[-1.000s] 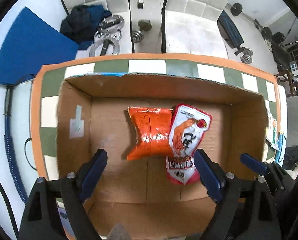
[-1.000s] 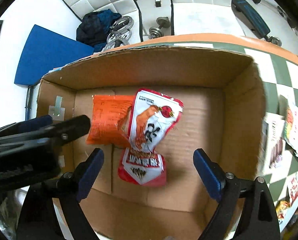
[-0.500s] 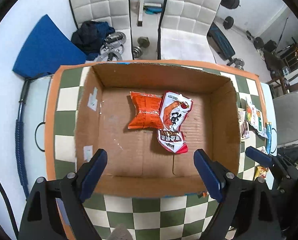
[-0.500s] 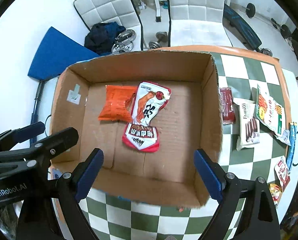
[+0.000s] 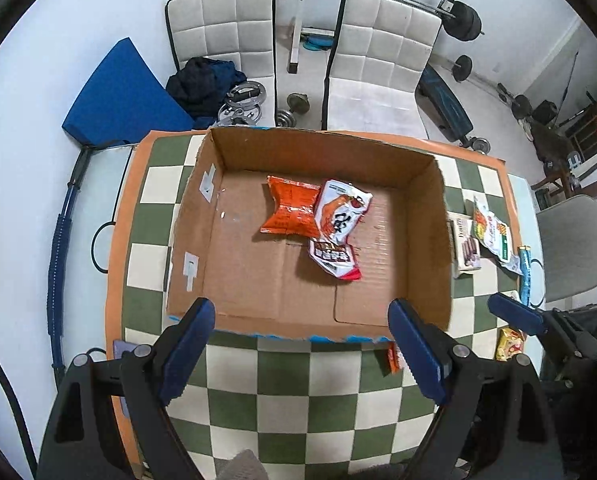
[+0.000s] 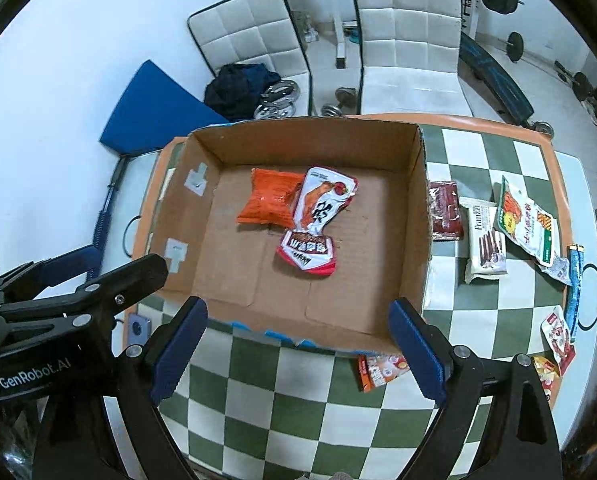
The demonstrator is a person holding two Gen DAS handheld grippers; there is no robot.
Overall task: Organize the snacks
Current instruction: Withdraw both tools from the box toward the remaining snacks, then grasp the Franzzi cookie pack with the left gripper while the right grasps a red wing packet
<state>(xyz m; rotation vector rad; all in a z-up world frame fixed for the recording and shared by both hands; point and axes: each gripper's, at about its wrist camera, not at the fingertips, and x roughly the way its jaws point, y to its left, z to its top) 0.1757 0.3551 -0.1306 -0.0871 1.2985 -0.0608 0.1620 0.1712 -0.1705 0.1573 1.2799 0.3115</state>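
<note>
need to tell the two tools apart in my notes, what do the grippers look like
Both match: the left gripper and right gripper have black frames with silver bolts and two blue padded fingers. The left's black body carries white "GenRobot.AI" lettering in the right wrist view. No sleeves or cables show.

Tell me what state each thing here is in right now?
Box: open-topped, upright on the table.
Orange bag: lying in the box.
White-red pouch: in the box, overlapping the orange bag.
Red packet: flat on the table, beside the box.
Biscuit pack: flat on the table, sealed.
Left gripper: open, empty.
Right gripper: open, empty.
</note>
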